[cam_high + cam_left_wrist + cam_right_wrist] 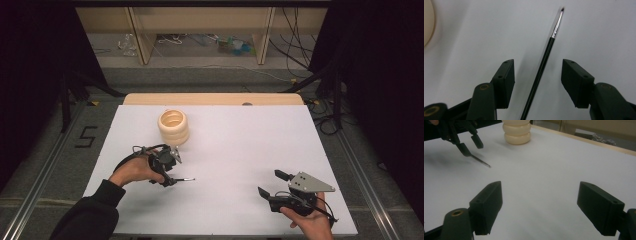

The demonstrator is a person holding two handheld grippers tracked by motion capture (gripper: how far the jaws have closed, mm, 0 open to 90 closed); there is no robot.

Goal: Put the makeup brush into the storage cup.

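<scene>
The right gripper (539, 207) looks along its two black jaws, which stand wide apart over bare white desk (554, 170) with nothing between them. Farther off at the upper left, the left gripper (470, 143) reaches down over a thin dark brush with a pointed tip (481, 161) — the brush lies on the desk, its tip toward the camera (whether the pads touch it cannot be told). Beyond stands a cream ribbed holder of stacked rings (517, 131), upright, near the desk's wooden far edge (584, 141).
</scene>
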